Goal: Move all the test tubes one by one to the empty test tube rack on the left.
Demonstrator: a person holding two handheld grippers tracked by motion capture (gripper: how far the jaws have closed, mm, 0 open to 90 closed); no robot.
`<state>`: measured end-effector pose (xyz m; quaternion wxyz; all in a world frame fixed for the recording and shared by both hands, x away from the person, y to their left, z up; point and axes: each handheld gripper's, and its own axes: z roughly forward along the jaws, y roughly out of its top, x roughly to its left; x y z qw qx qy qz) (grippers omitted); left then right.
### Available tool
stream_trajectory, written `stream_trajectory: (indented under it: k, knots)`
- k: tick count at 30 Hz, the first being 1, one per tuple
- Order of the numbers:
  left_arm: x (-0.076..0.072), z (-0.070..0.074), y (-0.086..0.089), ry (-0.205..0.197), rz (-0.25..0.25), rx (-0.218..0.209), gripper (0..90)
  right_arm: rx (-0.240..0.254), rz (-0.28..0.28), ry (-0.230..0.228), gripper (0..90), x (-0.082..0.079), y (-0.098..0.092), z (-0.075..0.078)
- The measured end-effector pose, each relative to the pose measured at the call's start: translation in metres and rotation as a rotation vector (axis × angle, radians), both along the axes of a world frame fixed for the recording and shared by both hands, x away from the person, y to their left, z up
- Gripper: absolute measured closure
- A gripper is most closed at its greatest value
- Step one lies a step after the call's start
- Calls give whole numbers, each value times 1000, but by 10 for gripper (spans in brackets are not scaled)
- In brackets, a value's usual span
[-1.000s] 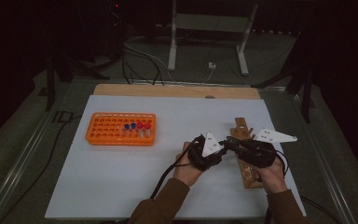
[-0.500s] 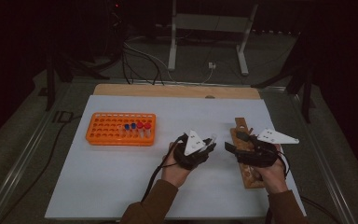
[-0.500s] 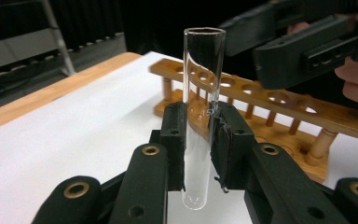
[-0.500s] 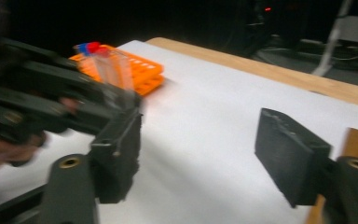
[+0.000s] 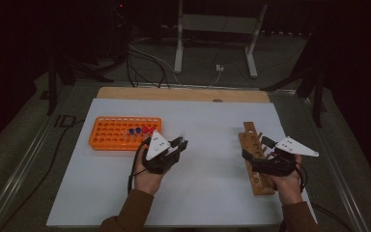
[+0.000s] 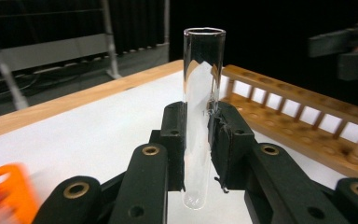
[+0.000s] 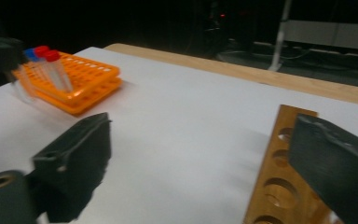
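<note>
My left gripper [image 5: 181, 143] [image 6: 204, 126] is shut on a clear, uncapped glass test tube [image 6: 204, 93], held upright just right of the orange tube rack [image 5: 118, 133]. That rack holds a few red- and blue-capped tubes [image 5: 142, 130] [image 7: 46, 60]. My right gripper [image 5: 256, 147] [image 7: 205, 154] hovers over the near part of the wooden rack [image 5: 248, 133] [image 7: 279, 186]. Its jaws have just been opening and now stand wide apart with nothing between them. In the left gripper view the wooden rack [image 6: 298, 112] lies behind the tube.
Both racks stand on a white sheet [image 5: 207, 183] covering a wooden table top. A wide stretch of sheet lies between the two racks. Stand legs and cables sit on the floor beyond the table's far edge.
My left hand has moved left, away from the right gripper and the wooden rack, to beside the orange rack. The right gripper's jaws have opened wide; that hand has stayed in place.
</note>
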<state>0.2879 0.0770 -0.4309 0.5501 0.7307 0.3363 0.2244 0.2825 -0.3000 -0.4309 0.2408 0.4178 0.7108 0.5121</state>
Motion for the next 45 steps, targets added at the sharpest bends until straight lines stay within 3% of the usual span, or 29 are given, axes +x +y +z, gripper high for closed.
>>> stream_trajectory:
  k: [13,27,36,45]
  knots:
    - [-8,4,72,-23,172,-52,762,-13,-80,-22,20,-9,-11,-8]
    - [-13,8,122,-40,313,-91,761,-10,-110,-39,19,-15,-14,-15]
    - [-2,-5,142,-20,411,-123,760,2,-118,-47,20,-15,-14,-14]
    - [15,-19,142,-4,467,-91,760,16,-123,-54,20,-16,-17,-12]
